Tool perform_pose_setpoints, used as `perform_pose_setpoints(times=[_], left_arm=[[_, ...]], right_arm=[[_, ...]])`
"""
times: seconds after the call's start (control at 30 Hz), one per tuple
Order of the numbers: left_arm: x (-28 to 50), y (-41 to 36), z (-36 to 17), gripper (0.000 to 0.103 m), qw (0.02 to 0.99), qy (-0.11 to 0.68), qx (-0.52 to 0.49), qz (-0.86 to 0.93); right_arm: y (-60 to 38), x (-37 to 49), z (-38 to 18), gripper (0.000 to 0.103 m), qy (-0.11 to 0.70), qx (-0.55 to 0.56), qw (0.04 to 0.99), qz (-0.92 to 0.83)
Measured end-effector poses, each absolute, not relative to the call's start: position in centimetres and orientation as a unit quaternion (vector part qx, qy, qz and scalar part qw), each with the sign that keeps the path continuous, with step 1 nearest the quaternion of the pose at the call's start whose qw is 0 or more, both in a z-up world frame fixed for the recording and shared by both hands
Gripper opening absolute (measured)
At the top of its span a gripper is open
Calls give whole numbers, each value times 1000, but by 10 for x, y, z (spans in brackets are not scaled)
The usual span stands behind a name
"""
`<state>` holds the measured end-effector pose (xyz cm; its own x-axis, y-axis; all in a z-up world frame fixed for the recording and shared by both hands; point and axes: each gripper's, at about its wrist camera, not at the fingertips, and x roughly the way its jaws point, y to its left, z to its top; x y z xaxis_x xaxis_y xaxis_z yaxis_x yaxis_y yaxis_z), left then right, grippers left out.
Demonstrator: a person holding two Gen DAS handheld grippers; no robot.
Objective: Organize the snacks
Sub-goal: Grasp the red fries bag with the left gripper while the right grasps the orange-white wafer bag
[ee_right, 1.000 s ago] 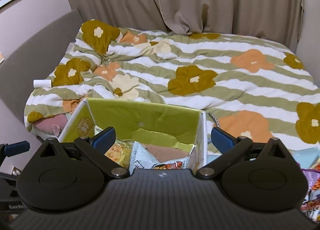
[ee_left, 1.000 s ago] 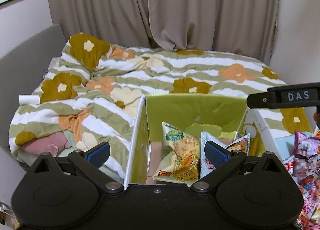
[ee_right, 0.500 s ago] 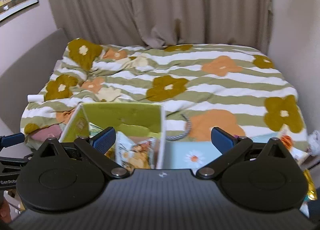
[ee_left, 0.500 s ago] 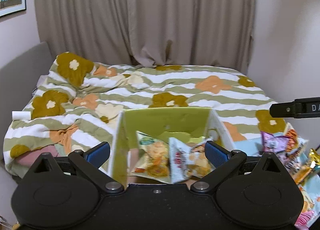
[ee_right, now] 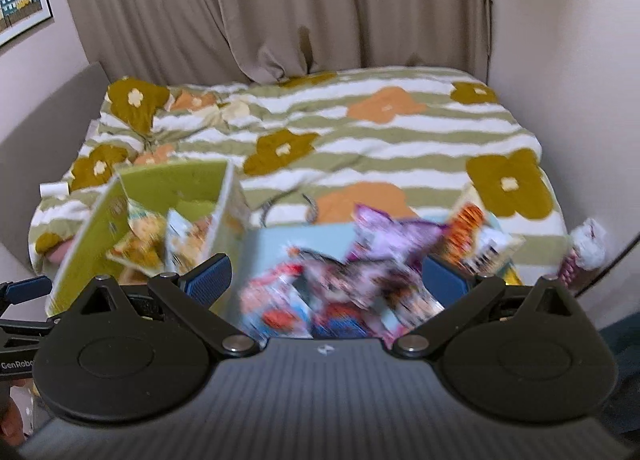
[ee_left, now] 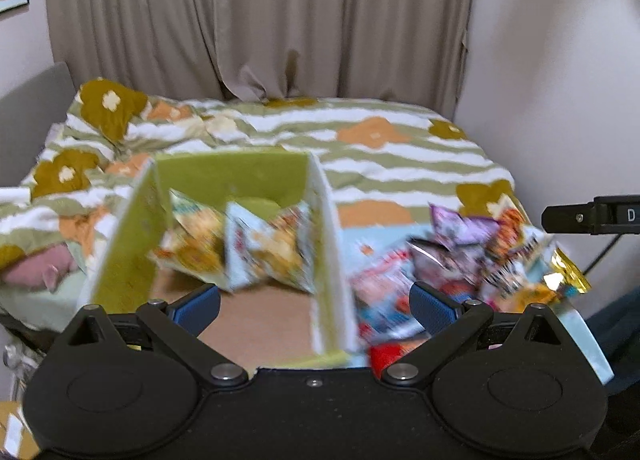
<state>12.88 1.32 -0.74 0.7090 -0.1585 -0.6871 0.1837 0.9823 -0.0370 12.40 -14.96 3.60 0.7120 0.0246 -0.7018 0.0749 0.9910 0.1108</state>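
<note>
A green open box (ee_left: 224, 175) (ee_right: 172, 183) stands on the bed's near edge with two snack packets (ee_left: 236, 244) (ee_right: 160, 240) leaning inside. To its right a heap of colourful snack packets (ee_left: 472, 256) (ee_right: 360, 272) lies on a light-blue sheet (ee_right: 280, 244). My left gripper (ee_left: 316, 306) hangs open above the box's right wall, holding nothing. Open and empty as well, my right gripper (ee_right: 326, 276) hovers over the heap. Both views are blurred near the packets.
A bed with a striped flowered duvet (ee_right: 360, 131) fills the room up to beige curtains (ee_left: 260, 19). A grey headboard (ee_right: 36, 131) runs along the left, a bare wall (ee_right: 568, 59) on the right. One stray packet (ee_right: 584, 248) lies at the bed's right edge.
Both grippers have pulled back and risen, then swung right. The box has slid left in both views and the snack heap has come into sight. Both stay open.
</note>
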Motion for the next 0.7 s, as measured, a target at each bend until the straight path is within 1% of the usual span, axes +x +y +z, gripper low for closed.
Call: perform_pose_setpoints(times=[0.37,0.53,0.7], left_arm=[[111,-52,-74,102,898,431,-22,-90],[123,-68,-103,102,890,446,-31,-87],[140,-69,-127,102,877,469,-61,-88]], right_arm=[[-224,83,-27,103,432,75,898,-10],[-238,77,-58,103,453,76,888,4],[-240,79,-84,103,472,72,878,22]])
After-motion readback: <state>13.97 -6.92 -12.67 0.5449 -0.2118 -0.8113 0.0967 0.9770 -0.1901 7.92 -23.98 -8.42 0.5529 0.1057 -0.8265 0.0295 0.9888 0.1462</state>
